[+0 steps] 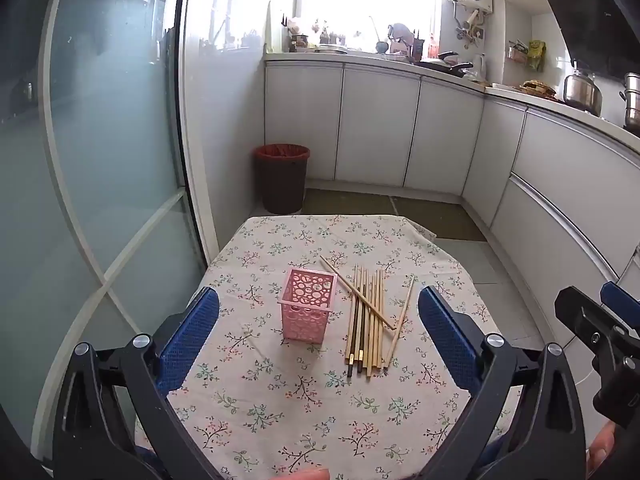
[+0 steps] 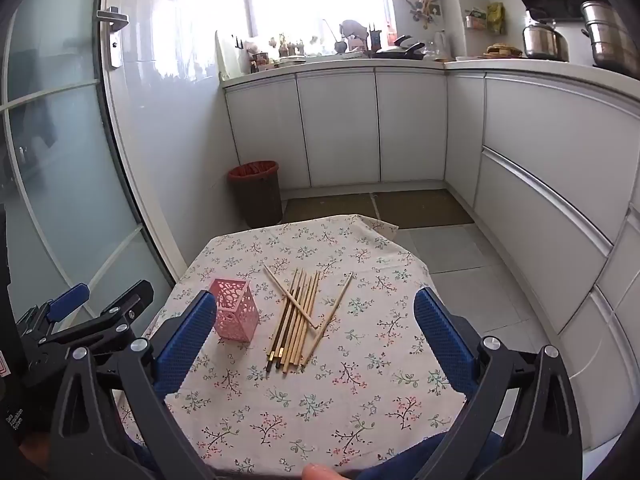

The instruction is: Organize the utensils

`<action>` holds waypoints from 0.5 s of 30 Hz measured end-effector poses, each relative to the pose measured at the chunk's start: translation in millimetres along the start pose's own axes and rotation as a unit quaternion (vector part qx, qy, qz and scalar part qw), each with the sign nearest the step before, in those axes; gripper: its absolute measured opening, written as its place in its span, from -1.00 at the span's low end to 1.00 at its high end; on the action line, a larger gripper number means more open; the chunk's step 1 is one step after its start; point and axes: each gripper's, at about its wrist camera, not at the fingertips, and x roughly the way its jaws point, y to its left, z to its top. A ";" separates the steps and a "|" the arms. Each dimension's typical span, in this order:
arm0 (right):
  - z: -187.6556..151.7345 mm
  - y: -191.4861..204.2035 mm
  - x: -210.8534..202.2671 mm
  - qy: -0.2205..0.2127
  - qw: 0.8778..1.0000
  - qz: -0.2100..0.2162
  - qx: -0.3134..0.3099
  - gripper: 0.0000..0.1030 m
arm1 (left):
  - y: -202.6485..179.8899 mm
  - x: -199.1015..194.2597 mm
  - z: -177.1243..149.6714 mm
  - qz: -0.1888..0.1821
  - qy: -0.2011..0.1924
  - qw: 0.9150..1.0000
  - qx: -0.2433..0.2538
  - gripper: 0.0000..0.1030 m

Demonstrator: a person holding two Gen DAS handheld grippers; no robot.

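A pink perforated holder stands upright and empty on the floral tablecloth. Several wooden chopsticks lie in a loose pile just right of it, two crossing at angles. My left gripper is open, raised over the near part of the table, its blue pads wide apart and holding nothing. In the right wrist view the holder and the chopsticks lie ahead. My right gripper is open and empty, and it also shows at the right edge of the left wrist view.
The small table ends in rounded edges with tiled floor beyond. A dark bin with a red liner stands behind it by the frosted glass door. White cabinets with a cluttered counter run along the back and right.
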 end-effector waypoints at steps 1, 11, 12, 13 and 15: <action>0.8 0.7 -0.3 -0.001 1.000 0.000 -0.001 0.87 | -0.3 0.2 0.3 -0.001 0.000 1.000 -0.001 0.86; -6.7 -0.4 8.6 0.006 1.000 0.001 -0.003 0.87 | -7.3 8.8 -8.7 0.002 -0.001 1.000 -0.003 0.86; -1.5 2.1 11.5 0.008 1.000 0.000 -0.002 0.87 | -3.5 5.7 -2.3 0.001 0.001 1.000 0.000 0.86; -2.0 1.9 11.6 0.008 1.000 -0.001 -0.002 0.87 | -3.7 5.5 -1.9 0.001 0.000 1.000 -0.001 0.86; -2.3 1.3 11.2 0.008 1.000 -0.001 -0.002 0.87 | -4.3 4.7 -1.0 -0.002 0.000 1.000 -0.002 0.86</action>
